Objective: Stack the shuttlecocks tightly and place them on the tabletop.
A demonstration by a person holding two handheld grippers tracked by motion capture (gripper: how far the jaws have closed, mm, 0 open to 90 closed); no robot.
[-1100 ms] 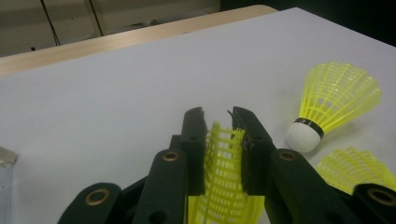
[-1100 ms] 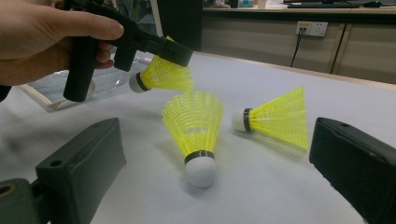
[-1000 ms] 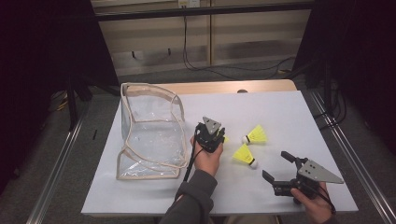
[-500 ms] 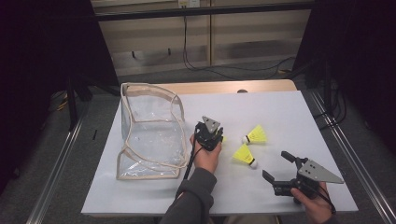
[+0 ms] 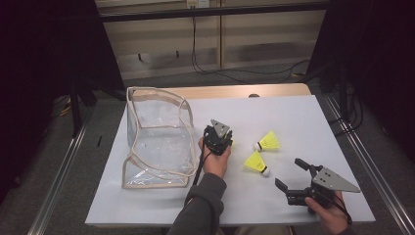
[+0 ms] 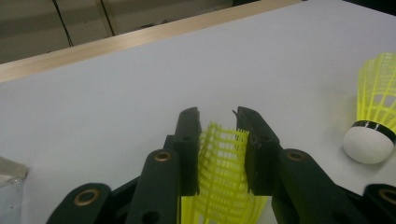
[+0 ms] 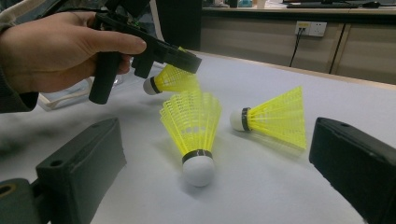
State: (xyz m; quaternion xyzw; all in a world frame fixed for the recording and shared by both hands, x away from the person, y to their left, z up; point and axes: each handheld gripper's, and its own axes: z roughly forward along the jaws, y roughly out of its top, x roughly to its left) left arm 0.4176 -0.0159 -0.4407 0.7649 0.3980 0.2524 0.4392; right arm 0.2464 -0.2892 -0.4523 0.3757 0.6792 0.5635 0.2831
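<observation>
We count three yellow plastic shuttlecocks with mesh skirts and white rounded cork tips, two black two-jaw grippers and one clear soft plastic bag with beige trim [image 5: 156, 139], all on the white table [image 5: 293, 112]. The left gripper [image 6: 217, 119] holds the first shuttlecock [image 6: 223, 175] just right of the bag, its jaws clamped on the netted skirt and just now easing apart slightly; its long axis runs along the jaws, open skirt end pointing away from the hand. The second shuttlecock [image 5: 257, 162] lies further right of the bag, cork toward us. The third shuttlecock [image 5: 267, 142] lies just beyond it, cork pointing toward the bag. The right gripper [image 5: 288, 177], farthest from the bag, has its jaws wide apart and empty.
</observation>
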